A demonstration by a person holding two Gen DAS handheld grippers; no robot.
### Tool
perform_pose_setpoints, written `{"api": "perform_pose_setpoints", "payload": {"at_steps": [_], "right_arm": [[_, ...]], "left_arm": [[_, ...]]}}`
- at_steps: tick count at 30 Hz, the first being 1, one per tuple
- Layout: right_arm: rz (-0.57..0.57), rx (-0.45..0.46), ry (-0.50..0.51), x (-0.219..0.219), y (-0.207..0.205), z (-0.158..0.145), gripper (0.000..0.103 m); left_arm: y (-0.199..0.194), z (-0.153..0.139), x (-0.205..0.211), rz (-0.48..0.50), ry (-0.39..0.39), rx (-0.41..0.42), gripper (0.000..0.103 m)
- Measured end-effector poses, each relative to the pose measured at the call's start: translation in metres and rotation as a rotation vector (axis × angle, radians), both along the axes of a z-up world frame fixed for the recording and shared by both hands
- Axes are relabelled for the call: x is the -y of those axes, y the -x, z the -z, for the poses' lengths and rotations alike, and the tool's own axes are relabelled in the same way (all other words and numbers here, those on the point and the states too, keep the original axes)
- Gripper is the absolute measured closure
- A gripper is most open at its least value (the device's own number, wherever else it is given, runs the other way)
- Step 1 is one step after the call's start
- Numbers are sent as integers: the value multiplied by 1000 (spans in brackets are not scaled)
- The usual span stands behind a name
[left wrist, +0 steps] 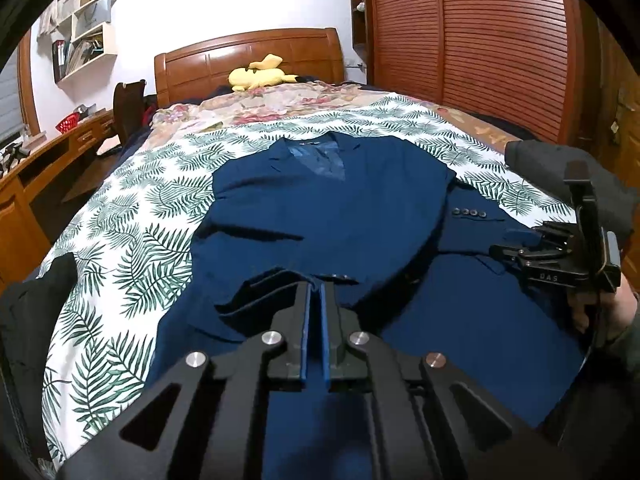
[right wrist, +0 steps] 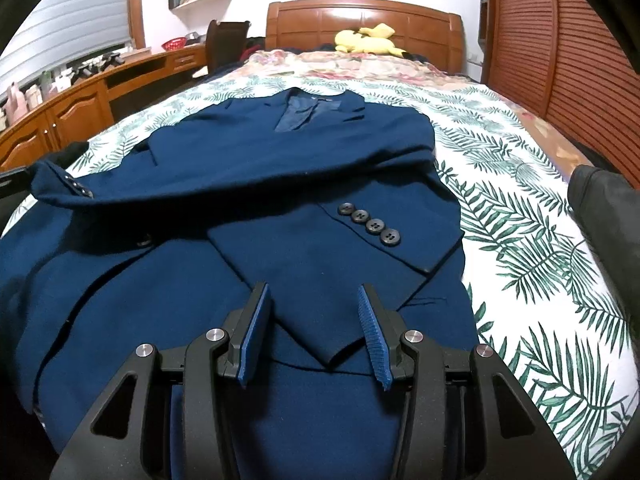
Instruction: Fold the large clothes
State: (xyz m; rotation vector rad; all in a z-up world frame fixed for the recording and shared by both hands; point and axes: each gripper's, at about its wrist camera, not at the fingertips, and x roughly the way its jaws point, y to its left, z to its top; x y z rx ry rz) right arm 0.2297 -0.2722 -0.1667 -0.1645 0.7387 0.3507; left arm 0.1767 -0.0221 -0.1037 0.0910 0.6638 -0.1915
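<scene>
A navy blue suit jacket (left wrist: 336,208) lies front up on the bed, collar toward the headboard; it also shows in the right wrist view (right wrist: 280,168). My left gripper (left wrist: 316,286) is shut on the cuff of the jacket's left sleeve (left wrist: 280,280) and holds it lifted across the jacket front; that cuff hangs at the left edge of the right wrist view (right wrist: 60,188). My right gripper (right wrist: 314,292) is open, just above the right sleeve (right wrist: 360,236) with its row of buttons, which lies folded over the jacket. It appears at the right of the left wrist view (left wrist: 496,250).
The leaf-print bedspread (right wrist: 520,208) covers the bed. A yellow plush toy (left wrist: 260,74) lies by the wooden headboard (left wrist: 248,56). A slatted wooden wardrobe (left wrist: 480,40) stands to the right, a wooden desk (right wrist: 80,100) and chair (right wrist: 224,40) to the left.
</scene>
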Motion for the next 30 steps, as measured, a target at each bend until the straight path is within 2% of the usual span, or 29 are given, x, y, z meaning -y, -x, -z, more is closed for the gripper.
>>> {"api": "perform_pose_setpoints", "payload": {"at_steps": [3,8,15,18,22,30], "right_arm": [[1,2,7,-1,0,0,58],[0,5,17,-2,0,0,58],[-7,4,22,-3,0,0,57],[-10,3,22,-3,-1,-1,57],[-13,2,23,-5,-1,-1,57],[-4,-1,22,-5,-1,-1,57]], "left_arm": [[5,-1,-7,-10,1,7,98],[15,-3,-20,-6,31,-1,87],[36,5,-42,-37,-13,-49,81],[45,17,-56,-63,-50,-86,80],[51,36,-81,-111,-62,-154,79],[58,67,-116,-163,-26,-207,78]]}}
